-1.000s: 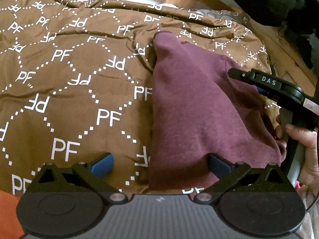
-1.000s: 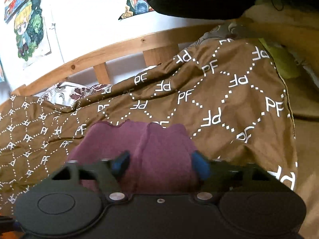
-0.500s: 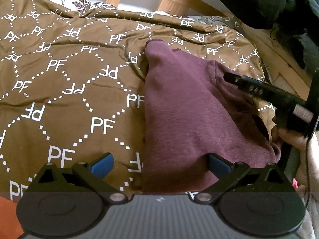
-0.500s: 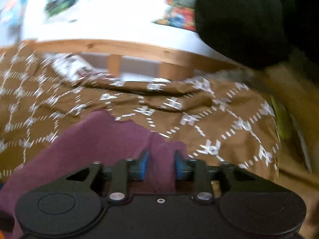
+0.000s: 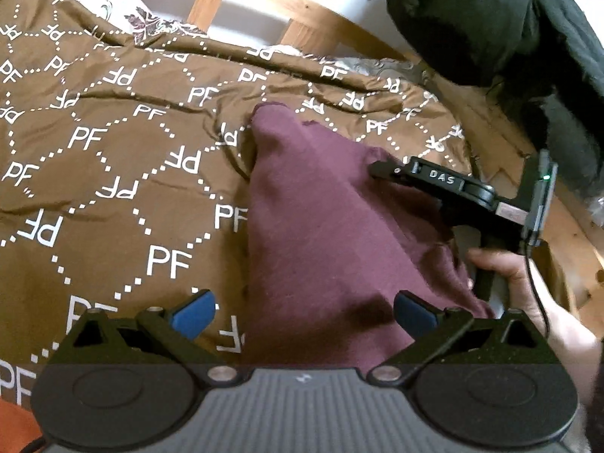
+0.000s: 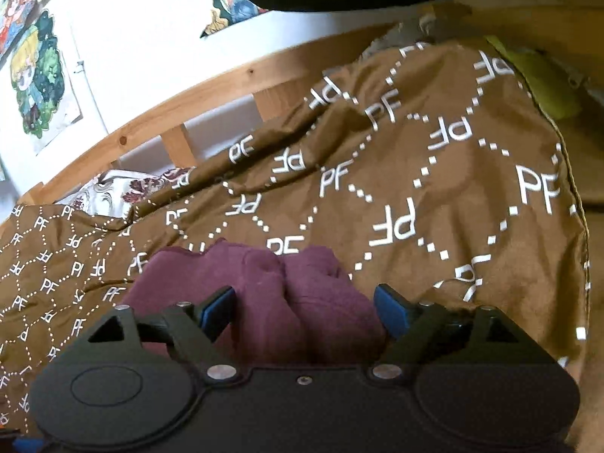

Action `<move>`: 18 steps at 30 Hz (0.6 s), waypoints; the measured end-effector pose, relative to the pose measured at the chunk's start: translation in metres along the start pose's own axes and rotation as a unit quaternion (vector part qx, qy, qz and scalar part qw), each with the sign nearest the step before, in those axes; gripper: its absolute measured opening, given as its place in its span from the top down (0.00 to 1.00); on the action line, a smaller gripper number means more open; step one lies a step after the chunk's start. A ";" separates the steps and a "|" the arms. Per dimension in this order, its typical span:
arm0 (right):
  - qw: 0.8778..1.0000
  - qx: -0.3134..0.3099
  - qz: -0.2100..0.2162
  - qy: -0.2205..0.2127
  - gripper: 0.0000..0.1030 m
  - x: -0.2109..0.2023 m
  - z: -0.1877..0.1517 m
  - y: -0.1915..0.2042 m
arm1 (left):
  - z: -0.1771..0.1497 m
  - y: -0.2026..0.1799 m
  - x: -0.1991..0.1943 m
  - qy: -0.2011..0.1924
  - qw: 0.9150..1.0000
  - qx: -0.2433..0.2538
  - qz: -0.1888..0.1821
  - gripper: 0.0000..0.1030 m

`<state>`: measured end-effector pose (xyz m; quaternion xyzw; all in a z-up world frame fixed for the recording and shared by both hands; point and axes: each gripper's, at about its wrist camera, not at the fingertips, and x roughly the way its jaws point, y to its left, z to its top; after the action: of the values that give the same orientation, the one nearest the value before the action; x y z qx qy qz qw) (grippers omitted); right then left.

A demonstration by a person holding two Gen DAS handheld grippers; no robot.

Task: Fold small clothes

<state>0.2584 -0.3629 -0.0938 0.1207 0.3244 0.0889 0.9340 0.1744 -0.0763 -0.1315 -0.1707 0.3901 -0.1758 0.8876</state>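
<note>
A brown PF-patterned duvet (image 5: 113, 188) spreads beneath and beyond the jaws, with a wooden bed rail (image 6: 211, 90) farther ahead.

Maroon garment (image 6: 264, 302) bunched between the opening jaws of the right gripper (image 6: 305, 311); brown PF-patterned bedspread (image 6: 434, 173) beneath

We are in a home bedroom: a bed fills the scene, spread with a brown quilt (image 5: 113, 173) printed with white PF letters, and a floral pillow (image 6: 109, 188) peeks out at its far edge. Behind it we see a pine bed frame (image 6: 211, 90) with slats against a white wall (image 6: 151, 30), where cartoon drawings (image 6: 34, 79) hang, and dark clothing (image 5: 490, 19) at the far right
</note>
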 end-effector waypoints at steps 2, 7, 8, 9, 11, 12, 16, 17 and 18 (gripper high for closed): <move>1.000 -0.012 -0.003 -0.001 0.21 0.000 -0.002 0.003 | 0.000 0.001 0.006 0.011 1.000 -0.005 0.008 0.01; 0.999 -0.048 -0.013 0.005 0.14 0.005 -0.008 0.013 | -0.001 0.006 0.012 0.032 0.999 -0.016 0.015 0.01; 0.999 -0.051 -0.012 0.007 0.12 0.006 -0.009 0.014 | -0.001 0.007 0.012 0.032 0.999 -0.017 0.015 0.01; 0.998 -0.055 -0.009 0.009 0.09 0.007 -0.010 0.015 | -0.001 0.007 0.013 0.034 0.999 -0.018 0.015 0.01; 0.998 -0.060 -0.009 0.011 0.07 0.008 -0.010 0.016 | -0.001 0.007 0.014 0.035 0.999 -0.018 0.017 0.01; 0.998 -0.062 -0.010 0.012 0.07 0.008 -0.011 0.017 | -0.002 0.007 0.014 0.035 0.999 -0.017 0.017 0.01; 0.998 -0.058 -0.010 0.012 0.06 0.007 -0.011 0.016 | -0.002 0.007 0.014 0.034 0.999 -0.015 0.019 0.01; 0.998 -0.059 -0.010 0.012 0.06 0.007 -0.012 0.016 | -0.002 0.007 0.015 0.034 0.999 -0.015 0.019 0.01; 0.998 -0.060 -0.010 0.013 0.06 0.007 -0.011 0.016 | -0.002 0.007 0.015 0.034 0.999 -0.015 0.019 0.01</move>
<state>0.2555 -0.3439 -0.1021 0.0603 0.3317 0.1008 0.9360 0.1836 -0.0773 -0.1447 -0.1706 0.4261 -0.1586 0.8742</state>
